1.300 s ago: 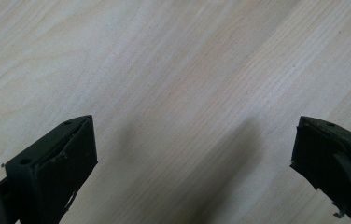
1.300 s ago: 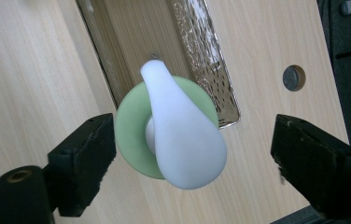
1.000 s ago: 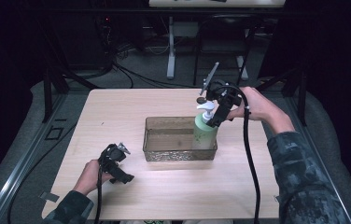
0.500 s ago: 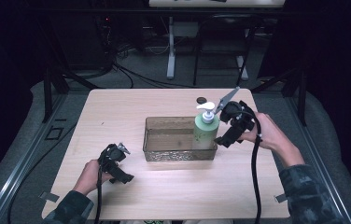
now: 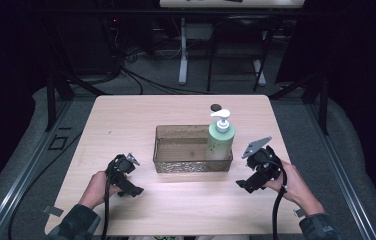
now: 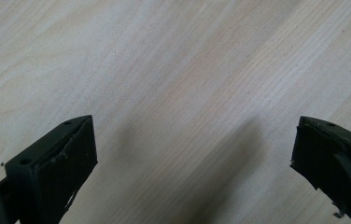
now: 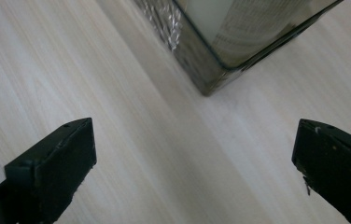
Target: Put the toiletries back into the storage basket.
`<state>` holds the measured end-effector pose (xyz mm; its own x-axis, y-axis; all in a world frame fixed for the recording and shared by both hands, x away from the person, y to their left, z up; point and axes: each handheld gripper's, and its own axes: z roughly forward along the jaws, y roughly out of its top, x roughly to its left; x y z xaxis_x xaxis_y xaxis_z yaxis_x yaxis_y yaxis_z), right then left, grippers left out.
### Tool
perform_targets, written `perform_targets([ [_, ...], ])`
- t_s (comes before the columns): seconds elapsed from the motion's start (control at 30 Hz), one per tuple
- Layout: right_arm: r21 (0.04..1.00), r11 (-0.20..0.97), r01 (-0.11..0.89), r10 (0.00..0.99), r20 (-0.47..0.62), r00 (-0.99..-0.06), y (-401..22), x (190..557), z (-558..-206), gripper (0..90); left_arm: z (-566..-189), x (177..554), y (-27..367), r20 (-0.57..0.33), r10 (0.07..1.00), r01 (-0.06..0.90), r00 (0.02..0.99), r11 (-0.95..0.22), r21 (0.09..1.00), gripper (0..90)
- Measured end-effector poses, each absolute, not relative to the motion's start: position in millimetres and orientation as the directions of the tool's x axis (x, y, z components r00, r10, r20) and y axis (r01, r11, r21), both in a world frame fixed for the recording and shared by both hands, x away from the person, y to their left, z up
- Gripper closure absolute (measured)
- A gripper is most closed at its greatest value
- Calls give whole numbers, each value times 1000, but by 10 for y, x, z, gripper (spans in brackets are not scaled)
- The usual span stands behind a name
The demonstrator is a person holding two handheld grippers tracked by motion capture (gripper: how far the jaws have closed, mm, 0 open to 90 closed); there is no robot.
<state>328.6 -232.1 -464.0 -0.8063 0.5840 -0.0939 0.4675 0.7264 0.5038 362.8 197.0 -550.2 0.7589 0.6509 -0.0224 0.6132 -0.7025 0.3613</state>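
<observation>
Closest to the person, both claws sit low over the front part of the counter (image 5: 186,205), one in each hand. The left claw (image 5: 135,190) is near the front left of the counter, held by the left hand (image 5: 96,187), and its jaws are spread wide apart with nothing between them; in the left gripper view (image 6: 192,154) it's just bare pale wood grain and two soft shadows under the jaws. The right claw (image 5: 241,185) is over on the front right, held by the right hand (image 5: 291,182), with a grey three-cornered plate (image 5: 256,146) sticking up on top of it. Its jaws are also wide open and empty. In the right gripper view (image 7: 194,158) the near right corner of the tray (image 7: 206,70) sits just ahead of the jaws, not touching them.

A bit further back, middle of the counter, is that tray (image 5: 176,165): a see-through brownish rectangular bin with a patterned lower wall. The green soap bottle (image 5: 221,142) stands upright inside it at the right end, tight against the right wall, white pump (image 5: 220,119) on top. Both claws are clear of the bottle; the right one is nearer to it.

Just behind the tray there's a small dark round thing (image 5: 215,106) lying on the counter; can't tell what it is.

Past the far edge: dark floor, cables (image 5: 141,80) and table legs (image 5: 182,50).
</observation>
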Motion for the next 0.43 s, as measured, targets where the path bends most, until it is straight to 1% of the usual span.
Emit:
perform_targets([
  [0.03,504,726,467,584,-94,-806,-2321,3286,-4640,0,-5502,3628,1970,-22,651,613,759,-702,361,0],
  [0.1,521,700,488,605,-70,-793,-2393,3224,-4828,0,-5514,3632,1967,-25,652,616,758,-702,358,0],
  [0.2,483,719,500,605,-79,-793,-2426,3197,-4976,0,-5542,3645,1958,-28,655,622,755,-702,348,0],
  [0.27,480,706,521,616,-51,-786,-2451,3186,-5057,0,-5546,3647,1949,-26,652,620,757,-706,343,0],
  [0.33,455,719,525,615,-66,-786,-2463,3190,-5131,0,-5548,3645,1942,-25,650,617,759,-708,343,0],
  [0.43,447,717,535,621,-61,-782,-2484,3208,-5183,0,-5559,3633,1934,-23,650,617,760,-708,344,0],
])
